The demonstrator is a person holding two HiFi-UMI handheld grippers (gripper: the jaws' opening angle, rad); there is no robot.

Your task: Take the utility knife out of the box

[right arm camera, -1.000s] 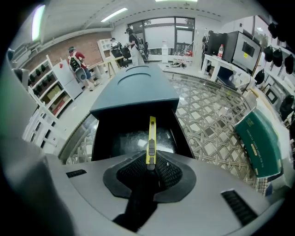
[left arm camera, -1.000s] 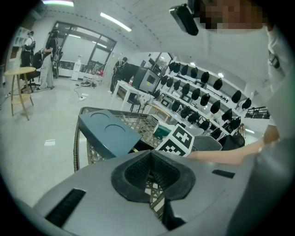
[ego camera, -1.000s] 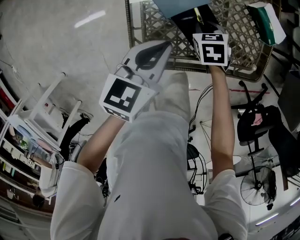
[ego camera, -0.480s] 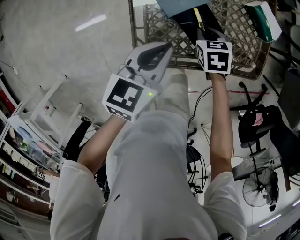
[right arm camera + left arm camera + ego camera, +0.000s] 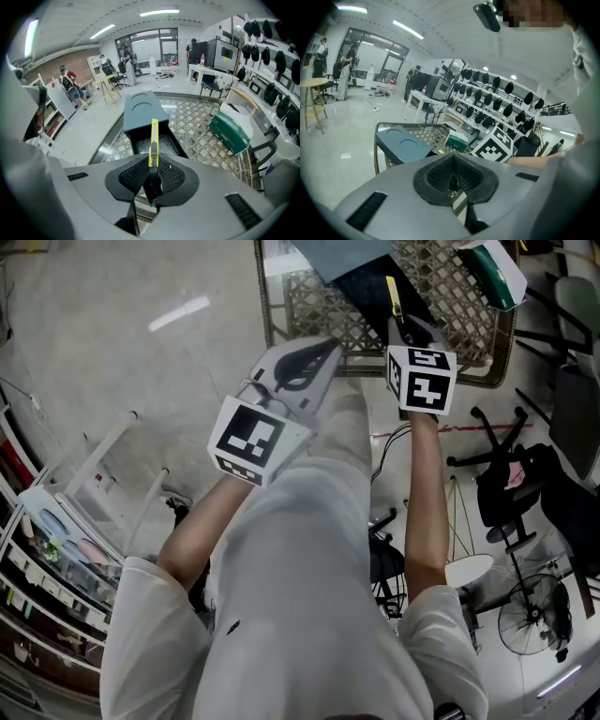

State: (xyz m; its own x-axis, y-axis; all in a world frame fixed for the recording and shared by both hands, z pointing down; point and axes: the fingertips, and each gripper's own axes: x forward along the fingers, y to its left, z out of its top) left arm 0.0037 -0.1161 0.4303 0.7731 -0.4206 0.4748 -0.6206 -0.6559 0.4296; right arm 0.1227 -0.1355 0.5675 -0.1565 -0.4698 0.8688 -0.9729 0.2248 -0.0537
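Observation:
My right gripper [image 5: 153,171] is shut on the yellow utility knife [image 5: 153,139], which points away from me above the open black box [image 5: 140,143]. The box's blue lid [image 5: 142,109] lies just beyond it. In the head view the knife [image 5: 395,298] sticks out past the right gripper [image 5: 405,329], over the black box [image 5: 367,289] on the lattice table [image 5: 473,338]. My left gripper [image 5: 322,337] hovers at the table's near edge, left of the box, jaws together with nothing between them. From the left gripper [image 5: 451,176] I see the blue lid [image 5: 404,143].
A green carton [image 5: 229,132] lies on the table to the right of the box, also the green carton [image 5: 494,273] in the head view. A black office chair [image 5: 514,491] and a floor fan [image 5: 531,617] stand at the right. Shelving [image 5: 56,549] runs along the left.
Both grippers have risen. The right one has carried the knife higher above the box, and the table has slid toward the top of the head view.

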